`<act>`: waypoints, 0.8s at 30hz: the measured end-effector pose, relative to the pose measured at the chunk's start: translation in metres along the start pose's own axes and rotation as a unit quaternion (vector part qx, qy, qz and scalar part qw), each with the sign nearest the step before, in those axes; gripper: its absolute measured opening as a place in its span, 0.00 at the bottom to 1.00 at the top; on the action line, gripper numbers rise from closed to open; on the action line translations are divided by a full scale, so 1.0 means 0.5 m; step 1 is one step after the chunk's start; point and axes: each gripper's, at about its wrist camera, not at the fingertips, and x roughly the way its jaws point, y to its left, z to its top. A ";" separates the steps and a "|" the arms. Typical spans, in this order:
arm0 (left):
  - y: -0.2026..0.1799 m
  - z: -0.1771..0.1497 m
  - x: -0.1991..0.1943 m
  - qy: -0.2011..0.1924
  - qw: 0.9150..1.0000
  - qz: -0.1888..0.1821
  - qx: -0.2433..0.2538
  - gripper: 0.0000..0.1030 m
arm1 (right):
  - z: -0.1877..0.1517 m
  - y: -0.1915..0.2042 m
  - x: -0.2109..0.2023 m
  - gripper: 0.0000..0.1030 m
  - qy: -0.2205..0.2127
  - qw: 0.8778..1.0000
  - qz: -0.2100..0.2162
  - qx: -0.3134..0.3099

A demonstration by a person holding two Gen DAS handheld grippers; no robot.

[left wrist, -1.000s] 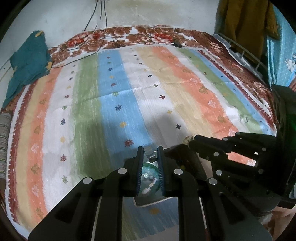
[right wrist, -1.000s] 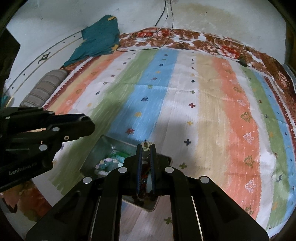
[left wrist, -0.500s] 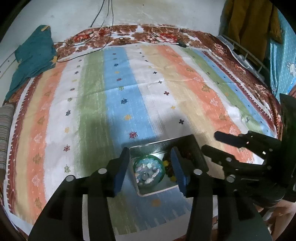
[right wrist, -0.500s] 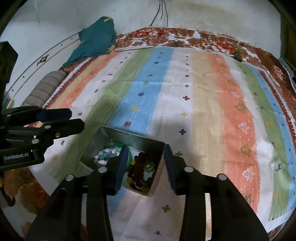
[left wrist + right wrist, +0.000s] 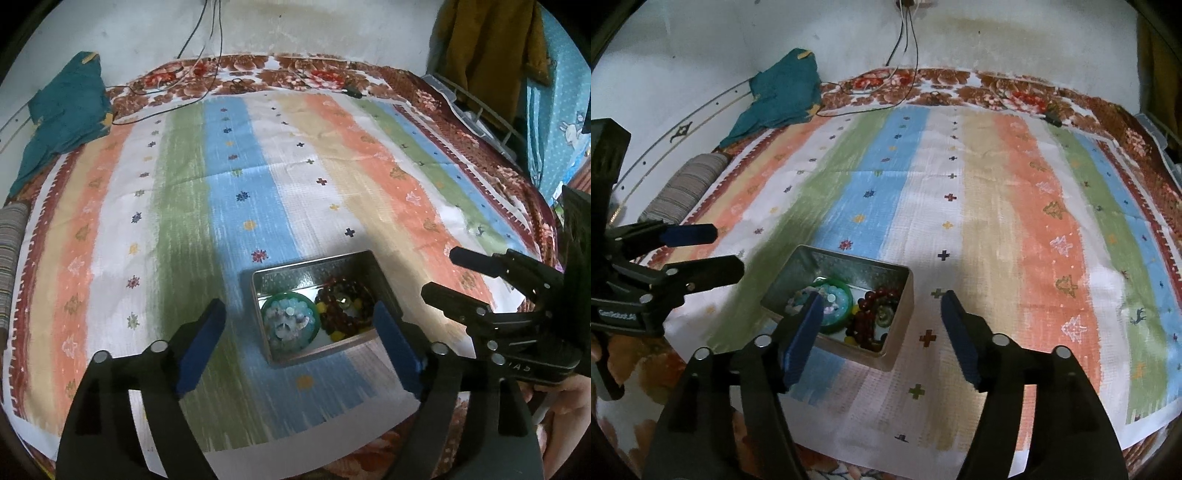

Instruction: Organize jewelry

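Jewelry [image 5: 343,308] lies inside an open metal tin [image 5: 314,264] near the front edge of the bed, on a striped spread [image 5: 236,177] that stretches bare toward the far edge and both sides. Dark red and yellow beads fill the tin's right part; a round green piece [image 5: 290,325] with pale stones fills the left. The left hand-held gripper [image 5: 303,343] and right hand-held gripper [image 5: 882,332] hover over it, jaws opening, grasping nothing.
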 end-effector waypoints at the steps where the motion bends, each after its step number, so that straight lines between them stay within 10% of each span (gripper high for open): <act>1: 0.000 -0.003 -0.002 -0.001 1.000 -0.002 -0.001 0.83 | -0.003 0.000 -0.005 0.68 -0.004 1.000 0.001 -0.002; 24: -0.027 -0.058 -0.040 -0.029 0.999 0.031 0.029 0.94 | -0.056 0.016 -0.072 0.90 -0.046 0.998 -0.006 -0.030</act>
